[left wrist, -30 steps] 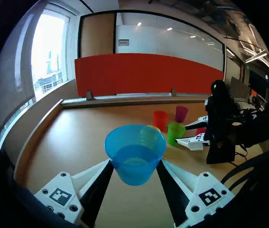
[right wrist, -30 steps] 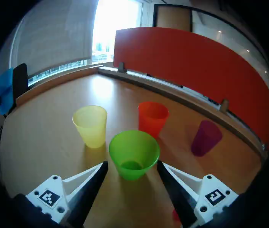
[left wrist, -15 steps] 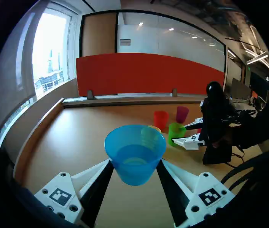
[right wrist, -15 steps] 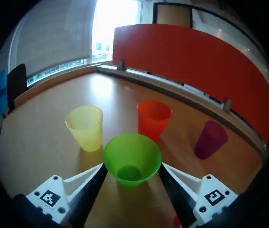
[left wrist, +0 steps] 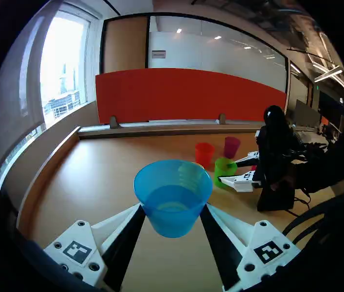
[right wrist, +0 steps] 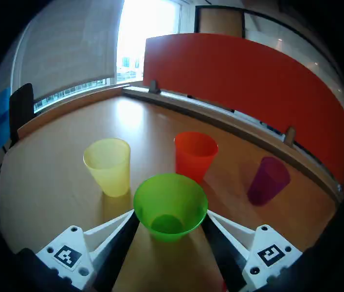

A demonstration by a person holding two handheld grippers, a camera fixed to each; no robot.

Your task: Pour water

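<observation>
Water (left wrist: pixel 172 208) sat in the blue cup (left wrist: pixel 172 182) pinched between my left fingers (left wrist: pixel 123 233); right fingers (right wrist: pixel 116 237) gripped the green cup (right wrist: pixel 170 207). I figured I'd bring the rims close and tip slowly.

Left gripper view: the water cup (left wrist: pixel 172 197) is clamped between both fingers of the left claw (left wrist: pixel 172 216), water lying in its bottom, the bench (left wrist: pixel 89 170) below and beyond it; the right claw (left wrist: pixel 230 170) is farther back, to the right; a divider panel (left wrist: pixel 191 95) runs along the bench's far edge; a window (left wrist: pixel 62 73) is on the left.

Right gripper view: the near cup (right wrist: pixel 171 207) sits between the fingers of the right claw (right wrist: pixel 171 216); whether they press on it cannot be told; on the bench behind it, the left cup (right wrist: pixel 107 165) is back and to the left; the middle cup (right wrist: pixel 195 155) is directly behind, just beside it; the right cup (right wrist: pixel 268 180) stands apart to the right, nearest the divider panel.
</observation>
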